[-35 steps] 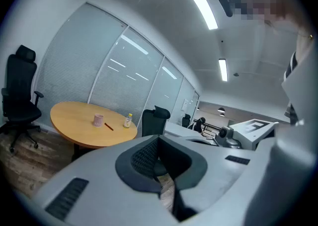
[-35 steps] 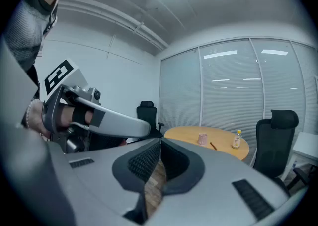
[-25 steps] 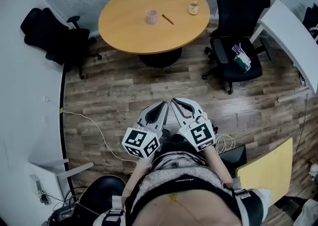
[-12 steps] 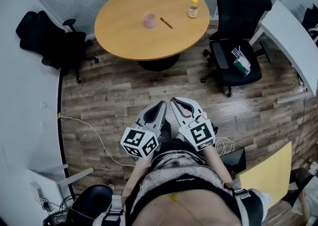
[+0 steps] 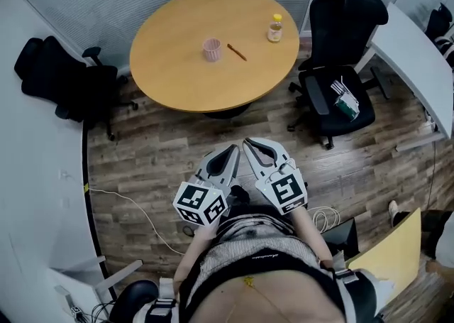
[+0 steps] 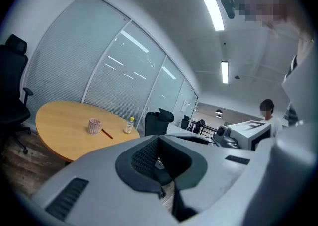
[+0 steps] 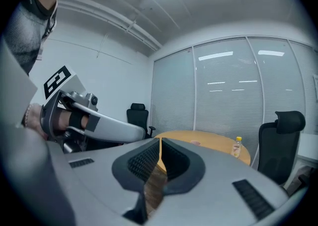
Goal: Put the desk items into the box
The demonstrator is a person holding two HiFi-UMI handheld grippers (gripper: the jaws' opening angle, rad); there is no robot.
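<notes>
Wood-plank floor (image 5: 170, 137) filled most of the head view. I was standing on it, well short of the table.

Round wooden table (image 5: 177, 73) stood at the far centre. All three desk items rested on its top.

White desk (image 5: 415, 59) ran along the right edge.

Black office chair (image 5: 340, 45) stood between the round table and the white desk. Small objects (image 5: 346, 98) lay on its seat, too small for me to identify. A second black chair (image 5: 60, 77) stood at the far left, against the wall.

Yellow panel (image 5: 390, 254) lay at the near right. A thin white cable (image 5: 135, 204) trailed over the floor at the near left.

Left gripper (image 5: 230, 150): held low in front of the body, pointing toward the table. In its own view the two pads met, with nothing between them. It carried nothing.

Right gripper (image 5: 250, 144): just beside the left one, tips close together but not touching. In its own view the pads stood almost together, with only a thin slit between them through which the floor and table edge showed. It also carried nothing.

Pink cup (image 5: 211, 49): upright, near the table's centre.

Small bottle (image 5: 275, 28) with a yellow cap: upright, toward the far right of the tabletop, apart from the cup.

Pencil (image 5: 237, 52): lay flat between cup and bottle, just right of the cup.

Both grippers were well apart from all three items.
</notes>
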